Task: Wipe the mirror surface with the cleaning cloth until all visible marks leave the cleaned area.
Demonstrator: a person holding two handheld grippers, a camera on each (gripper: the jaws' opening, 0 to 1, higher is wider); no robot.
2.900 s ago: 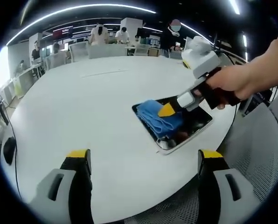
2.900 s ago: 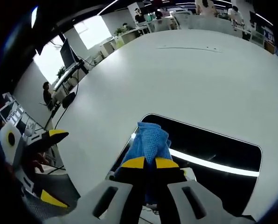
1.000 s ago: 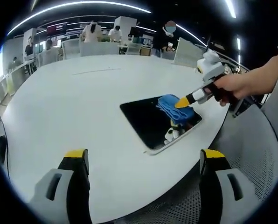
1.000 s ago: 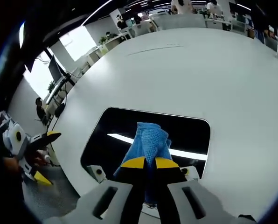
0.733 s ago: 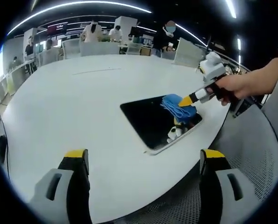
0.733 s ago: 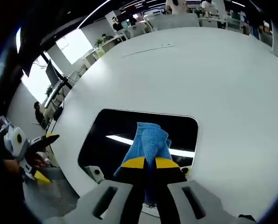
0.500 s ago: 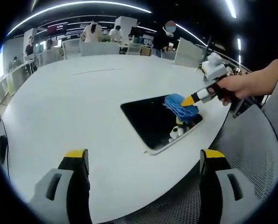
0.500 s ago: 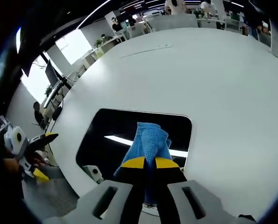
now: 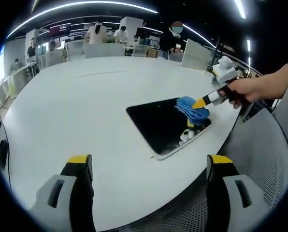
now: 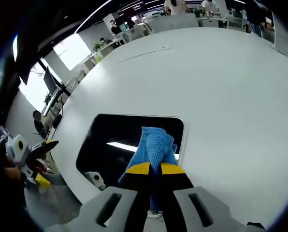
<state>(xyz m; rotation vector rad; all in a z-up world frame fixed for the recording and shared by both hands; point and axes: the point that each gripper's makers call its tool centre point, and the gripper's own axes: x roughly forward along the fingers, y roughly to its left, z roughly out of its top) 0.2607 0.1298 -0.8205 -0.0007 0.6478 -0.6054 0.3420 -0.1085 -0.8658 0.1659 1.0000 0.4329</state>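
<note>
- Left gripper view: the left gripper (image 9: 151, 166) hangs over the near edge of the round white table (image 9: 76, 106), its two yellow-tipped jaws spread wide apart with nothing between them.
- Ahead of those jaws and a little to the right, the mirror (image 9: 163, 124) lies flat on the table close to the table's edge; its dark surface shows a pale reflection near its far right corner.
- The blue cleaning cloth (image 9: 192, 108) sits on the far right corner of the mirror, pinched by the right gripper (image 9: 200, 103), which a person's hand (image 9: 245, 90) holds as it reaches in from the right.
- Beyond the table stand chairs (image 9: 197, 54), desks and several people (image 9: 173, 37) under strip lights; nothing lies between the left gripper and the mirror.
- Right gripper view: the right gripper's (image 10: 151, 168) jaws are pressed together on the cleaning cloth (image 10: 154, 147), which bunches up just ahead of the yellow tips and covers the near right part of the mirror (image 10: 115, 140).
- The mirror stretches leftward from the cloth, showing a bright strip of reflected light.
- The left gripper (image 10: 40, 159) appears far to the left, off the table's edge, well apart from the mirror.
- The white table (image 10: 221, 96) runs bare ahead of the tool towards desks, plants and a bright window (image 10: 71, 50).
</note>
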